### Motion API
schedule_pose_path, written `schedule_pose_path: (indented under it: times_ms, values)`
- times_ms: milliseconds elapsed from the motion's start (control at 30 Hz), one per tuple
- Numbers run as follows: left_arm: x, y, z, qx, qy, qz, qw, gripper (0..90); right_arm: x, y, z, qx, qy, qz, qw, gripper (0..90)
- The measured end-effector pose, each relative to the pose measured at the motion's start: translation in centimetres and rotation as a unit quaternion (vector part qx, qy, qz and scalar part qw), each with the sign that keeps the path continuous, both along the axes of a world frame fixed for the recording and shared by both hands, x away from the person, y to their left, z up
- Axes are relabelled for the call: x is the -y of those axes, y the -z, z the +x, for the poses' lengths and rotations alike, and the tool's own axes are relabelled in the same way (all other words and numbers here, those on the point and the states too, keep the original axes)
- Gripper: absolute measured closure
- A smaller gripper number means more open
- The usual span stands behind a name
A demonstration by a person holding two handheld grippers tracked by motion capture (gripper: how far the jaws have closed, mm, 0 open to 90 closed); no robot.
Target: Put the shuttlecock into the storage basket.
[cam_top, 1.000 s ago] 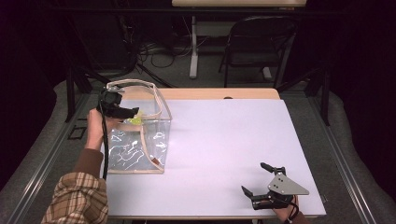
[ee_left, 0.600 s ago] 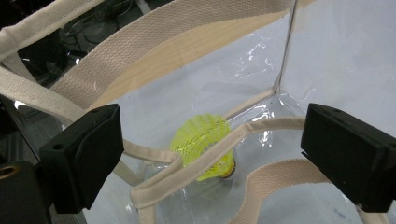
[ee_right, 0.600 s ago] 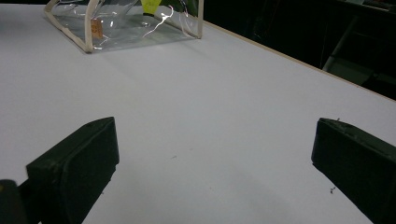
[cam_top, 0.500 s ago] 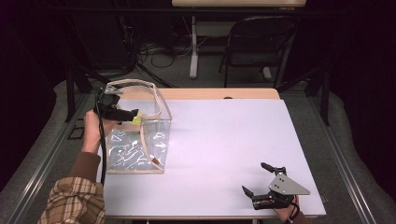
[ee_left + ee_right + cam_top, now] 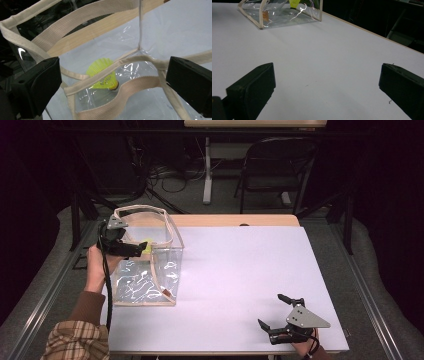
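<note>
A beige strap [image 5: 105, 72] crosses the yellow shuttlecock [image 5: 103, 75], hiding part of its skirt.

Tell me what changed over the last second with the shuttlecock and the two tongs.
The left tongs have opened and let go of the yellow shuttlecock, which now sits inside the clear bag. The left tongs shifted only slightly at the bag's rim. The right tongs stayed open, resting on the white table.

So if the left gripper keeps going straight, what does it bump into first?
Probably the cream strap on the clear bag, which crosses just ahead of the open left gripper. The yellow shuttlecock sits behind it, though depth is unclear.
</note>
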State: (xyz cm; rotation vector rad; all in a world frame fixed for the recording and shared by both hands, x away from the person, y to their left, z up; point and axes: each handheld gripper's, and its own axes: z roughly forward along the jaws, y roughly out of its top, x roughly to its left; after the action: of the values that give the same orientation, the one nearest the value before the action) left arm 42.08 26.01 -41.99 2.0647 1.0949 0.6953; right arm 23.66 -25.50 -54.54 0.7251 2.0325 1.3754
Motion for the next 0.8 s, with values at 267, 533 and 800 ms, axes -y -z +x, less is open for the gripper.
schedule_pose_path:
  times_ms: [267,533,800]
  values:
    - [-0.1,0.2,-1.9,0.02,0.009,-0.013,0.9997,0.0,-0.1,0.0,-0.2,0.0,0.002,-0.001,1.0,0.0]
    - [0.2,0.8,-4.1,0.035,0.023,-0.021,0.9989,0.0,0.0,0.0,-0.2,0.0,0.003,-0.002,1.0,0.0]
    - [0.5,1.1,-5.9,0.054,0.036,-0.035,0.9973,0.0,0.0,0.0,-0.3,-0.001,0.004,-0.004,1.0,0.0]
